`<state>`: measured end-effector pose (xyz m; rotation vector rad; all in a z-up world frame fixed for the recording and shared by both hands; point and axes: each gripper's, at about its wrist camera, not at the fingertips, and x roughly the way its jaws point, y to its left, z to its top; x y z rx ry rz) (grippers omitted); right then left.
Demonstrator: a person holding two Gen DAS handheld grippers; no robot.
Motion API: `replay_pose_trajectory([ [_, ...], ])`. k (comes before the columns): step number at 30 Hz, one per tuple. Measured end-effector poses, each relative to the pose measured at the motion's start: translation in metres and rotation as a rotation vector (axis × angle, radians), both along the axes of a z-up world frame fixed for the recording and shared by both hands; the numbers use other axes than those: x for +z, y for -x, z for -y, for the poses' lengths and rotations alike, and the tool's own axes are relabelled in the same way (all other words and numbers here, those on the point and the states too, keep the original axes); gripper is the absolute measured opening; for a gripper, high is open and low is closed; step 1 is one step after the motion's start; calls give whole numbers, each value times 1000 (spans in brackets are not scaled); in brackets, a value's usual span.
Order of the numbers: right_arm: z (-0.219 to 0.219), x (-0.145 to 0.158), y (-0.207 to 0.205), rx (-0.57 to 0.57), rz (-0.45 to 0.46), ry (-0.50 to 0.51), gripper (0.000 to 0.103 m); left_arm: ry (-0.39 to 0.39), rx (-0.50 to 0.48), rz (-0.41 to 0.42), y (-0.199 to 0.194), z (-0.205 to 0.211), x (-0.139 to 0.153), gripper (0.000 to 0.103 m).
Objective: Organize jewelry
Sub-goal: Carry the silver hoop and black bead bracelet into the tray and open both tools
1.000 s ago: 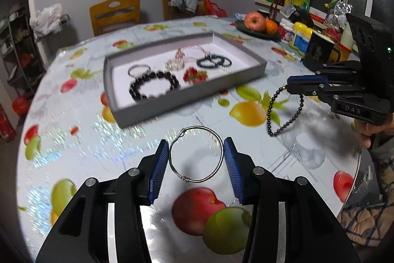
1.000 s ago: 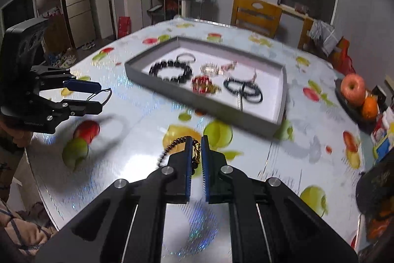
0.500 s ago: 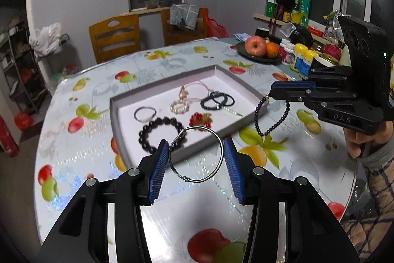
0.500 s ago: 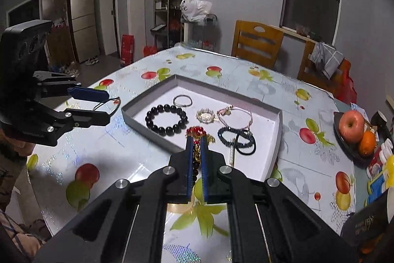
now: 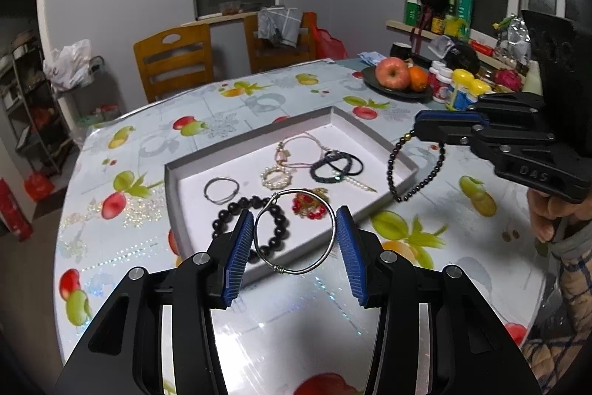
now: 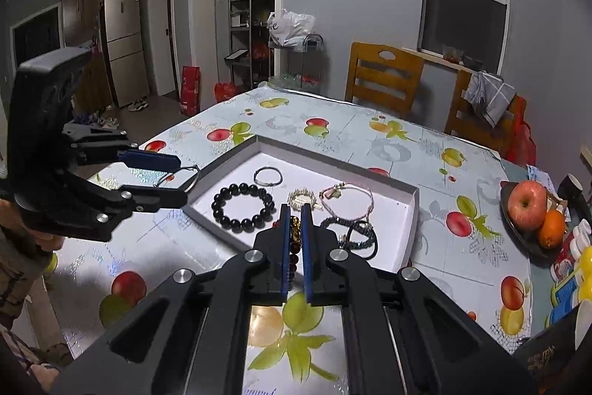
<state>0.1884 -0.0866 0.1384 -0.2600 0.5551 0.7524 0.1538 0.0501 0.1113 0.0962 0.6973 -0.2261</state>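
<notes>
Bangle [image 5: 295, 232] and bead string [image 5: 414, 169] are both up in the air over the tray's [image 5: 177, 210] near edge, so we're mid-carry: left gripper [image 5: 295, 239] squeezing the ring's sides, right gripper [image 6: 295, 236] pinched tight on the beads, next we lower each onto bare white floor and let go.

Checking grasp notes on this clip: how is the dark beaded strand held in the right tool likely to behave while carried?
The dark beaded strand hangs as a drooping loop from the right tool, so it is probably floppy and apt to swing. Pinched at one short section, it would likely drape or pile up when lowered into the tray. Its small beads suggest little weight.
</notes>
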Motion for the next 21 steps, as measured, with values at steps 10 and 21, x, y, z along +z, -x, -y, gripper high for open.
replay_pose_trajectory([
  [10,-11,-14,-33,-33,-42,-27,5,32,55,-4,-42,-14,-17,48],
  [21,-16,-44,-58,-61,-108,-53,5,18,84,-67,-69,-19,-55,48],
])
